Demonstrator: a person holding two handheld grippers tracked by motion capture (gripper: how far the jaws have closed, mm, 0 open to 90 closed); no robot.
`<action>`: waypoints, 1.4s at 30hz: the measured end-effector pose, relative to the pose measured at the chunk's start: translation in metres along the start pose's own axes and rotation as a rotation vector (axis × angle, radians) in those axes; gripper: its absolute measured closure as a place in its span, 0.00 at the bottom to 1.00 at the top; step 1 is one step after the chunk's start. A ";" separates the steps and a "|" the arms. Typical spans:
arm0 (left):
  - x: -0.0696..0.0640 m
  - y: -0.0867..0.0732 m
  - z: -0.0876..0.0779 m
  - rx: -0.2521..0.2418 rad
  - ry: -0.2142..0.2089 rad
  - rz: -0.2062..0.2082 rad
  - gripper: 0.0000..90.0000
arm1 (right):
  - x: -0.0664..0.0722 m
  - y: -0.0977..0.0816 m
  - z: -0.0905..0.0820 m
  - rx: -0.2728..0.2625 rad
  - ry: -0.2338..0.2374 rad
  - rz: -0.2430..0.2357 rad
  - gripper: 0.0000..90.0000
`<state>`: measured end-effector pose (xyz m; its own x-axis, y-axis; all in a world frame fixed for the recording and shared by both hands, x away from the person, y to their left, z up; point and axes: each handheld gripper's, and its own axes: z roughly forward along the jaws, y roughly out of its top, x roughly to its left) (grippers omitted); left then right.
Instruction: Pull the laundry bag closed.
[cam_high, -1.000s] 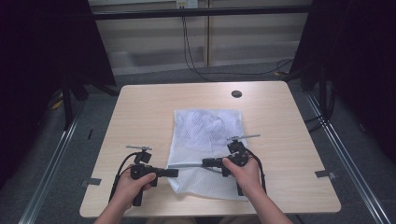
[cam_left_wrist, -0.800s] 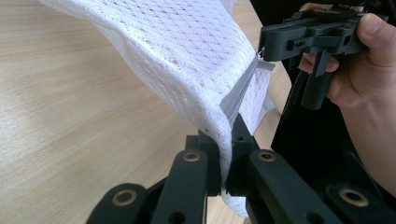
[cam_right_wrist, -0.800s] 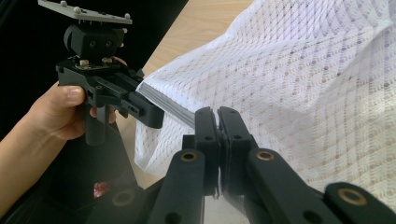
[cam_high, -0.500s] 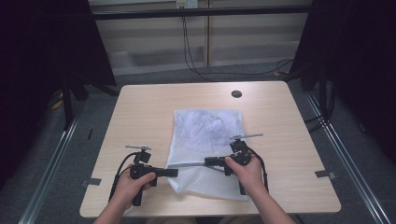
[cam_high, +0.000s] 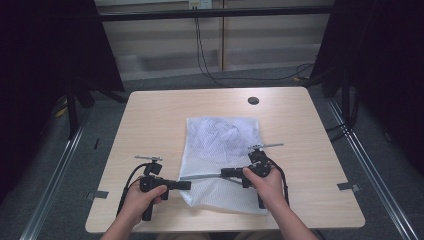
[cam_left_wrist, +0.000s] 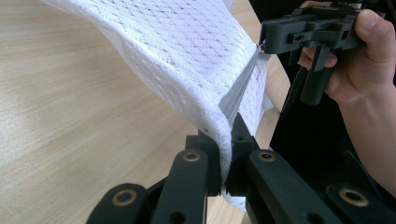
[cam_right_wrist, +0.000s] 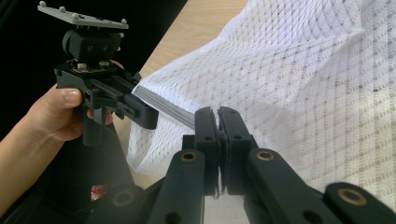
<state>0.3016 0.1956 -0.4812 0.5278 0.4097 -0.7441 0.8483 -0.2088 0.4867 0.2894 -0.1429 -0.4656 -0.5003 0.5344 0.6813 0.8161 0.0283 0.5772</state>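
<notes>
Nothing has visibly shifted since the earlier frames; both hands keep their places near the front edge of the table (cam_high: 150, 115); the white mesh bag (cam_high: 222, 145) lies flat at the table's middle, its near end lifted between the two grippers; the left gripper (cam_high: 185, 185) stays clamped on the bag's near left corner, the right gripper (cam_high: 225, 173) on the grey zipper strip (cam_high: 202, 176) stretched taut between them; the bag is soft open-weave netting, rectangular, faintly rumpled; the tabletop is pale wood grain with rounded corners; a small dark round disc (cam_high: 253, 100) sits at its far side.
</notes>
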 end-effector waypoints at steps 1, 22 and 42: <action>0.000 0.000 0.000 0.000 0.000 0.000 0.98 | 0.000 0.000 0.000 0.001 0.001 -0.001 0.97; -0.001 0.000 0.000 0.007 0.000 0.004 0.98 | -0.004 -0.001 -0.005 0.001 -0.002 0.007 0.97; 0.000 0.000 -0.001 0.003 -0.002 -0.004 0.98 | -0.013 -0.005 -0.020 -0.014 -0.026 0.016 0.97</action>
<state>0.3018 0.1966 -0.4809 0.5243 0.4089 -0.7469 0.8506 -0.2100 0.4821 0.2864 -0.1669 -0.4682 -0.4794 0.5562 0.6789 0.8198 0.0077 0.5726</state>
